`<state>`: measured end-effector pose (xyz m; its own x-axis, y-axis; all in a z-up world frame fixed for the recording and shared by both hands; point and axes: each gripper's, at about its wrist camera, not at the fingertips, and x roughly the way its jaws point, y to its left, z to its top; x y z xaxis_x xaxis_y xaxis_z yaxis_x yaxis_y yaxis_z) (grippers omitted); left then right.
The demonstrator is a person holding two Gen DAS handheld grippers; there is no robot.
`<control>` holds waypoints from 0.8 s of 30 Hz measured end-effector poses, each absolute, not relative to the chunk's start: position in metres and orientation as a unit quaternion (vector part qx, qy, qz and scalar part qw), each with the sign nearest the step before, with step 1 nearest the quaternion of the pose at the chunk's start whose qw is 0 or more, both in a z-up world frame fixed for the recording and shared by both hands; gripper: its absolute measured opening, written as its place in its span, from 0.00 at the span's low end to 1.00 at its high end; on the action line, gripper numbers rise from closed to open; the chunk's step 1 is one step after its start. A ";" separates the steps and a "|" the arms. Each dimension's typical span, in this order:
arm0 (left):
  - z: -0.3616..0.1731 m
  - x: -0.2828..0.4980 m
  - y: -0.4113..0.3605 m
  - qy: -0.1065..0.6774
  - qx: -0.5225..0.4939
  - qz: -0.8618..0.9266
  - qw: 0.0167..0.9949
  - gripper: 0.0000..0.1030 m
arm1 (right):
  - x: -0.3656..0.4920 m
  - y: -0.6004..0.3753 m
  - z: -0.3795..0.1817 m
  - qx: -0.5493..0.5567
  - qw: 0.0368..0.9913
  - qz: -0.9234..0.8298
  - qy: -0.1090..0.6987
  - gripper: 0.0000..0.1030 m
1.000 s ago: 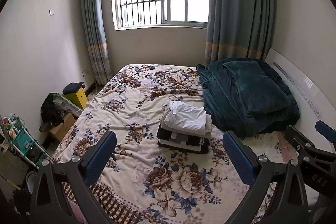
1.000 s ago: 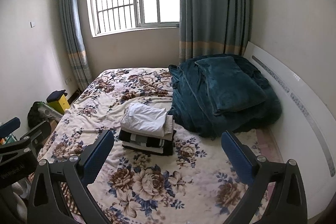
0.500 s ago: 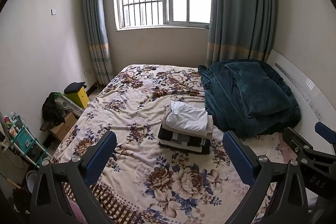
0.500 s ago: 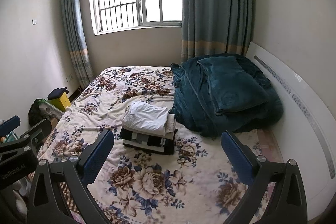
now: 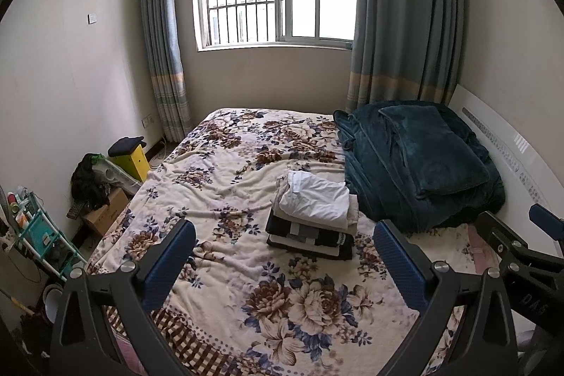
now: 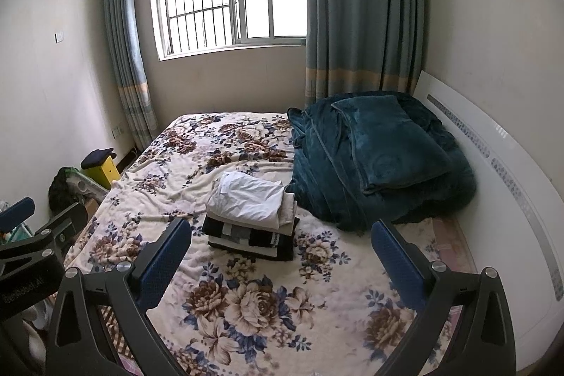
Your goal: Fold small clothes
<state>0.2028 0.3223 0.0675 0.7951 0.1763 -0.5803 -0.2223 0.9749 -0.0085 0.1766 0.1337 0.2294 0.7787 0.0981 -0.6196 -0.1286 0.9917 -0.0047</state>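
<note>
A stack of folded clothes rests on the floral bedspread, a white garment on top, beige under it, dark striped pieces at the bottom. My left gripper is held well back from the stack, above the bed's near end, open and holding nothing. My right gripper is likewise open and empty, short of the stack. Each gripper shows at the edge of the other's view: the right gripper's fingers at right, the left gripper's fingers at left.
A heap of teal blankets lies right of the stack against the white headboard. Left of the bed stand a yellow stool, a cardboard box and a teal rack. Window and curtains are behind.
Both views have drifted slightly, the scene sliding a little to the right and up. The stack has not changed and both grippers stay open.
</note>
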 end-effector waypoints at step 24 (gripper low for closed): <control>0.070 0.188 0.318 0.297 -0.051 0.125 0.945 1.00 | 0.181 0.141 0.228 -0.026 0.942 0.061 0.328 1.00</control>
<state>0.1881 0.3177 0.0697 0.7927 0.2067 -0.5735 -0.2670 0.9635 -0.0218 0.1812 0.1408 0.2281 0.7769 0.0973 -0.6221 -0.1321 0.9912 -0.0099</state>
